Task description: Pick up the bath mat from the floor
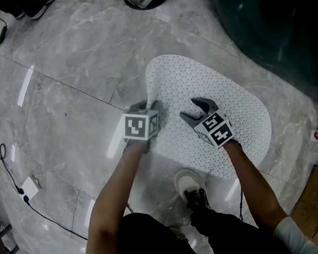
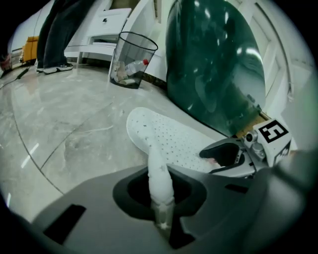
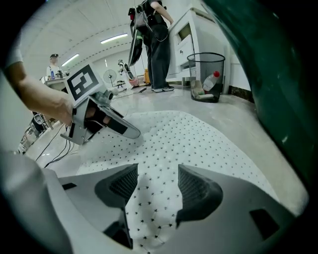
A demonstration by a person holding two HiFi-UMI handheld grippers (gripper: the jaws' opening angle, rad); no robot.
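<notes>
The left gripper [image 2: 161,213] was clamped tight on a pinched-up fold at the near edge of the bath mat [image 2: 174,141], and the fold stood limp between its jaws. Just beyond it, the rest of the mat lay flat on the marble floor [image 2: 64,129]. The right gripper [image 3: 156,186] had its jaws apart, with a soft ridge of mat rising between them, not yet pressed. The mat looked light, thin and floppy, so a second edge grip should limit sagging. A wire bin [image 2: 130,62] stood far ahead.
</notes>
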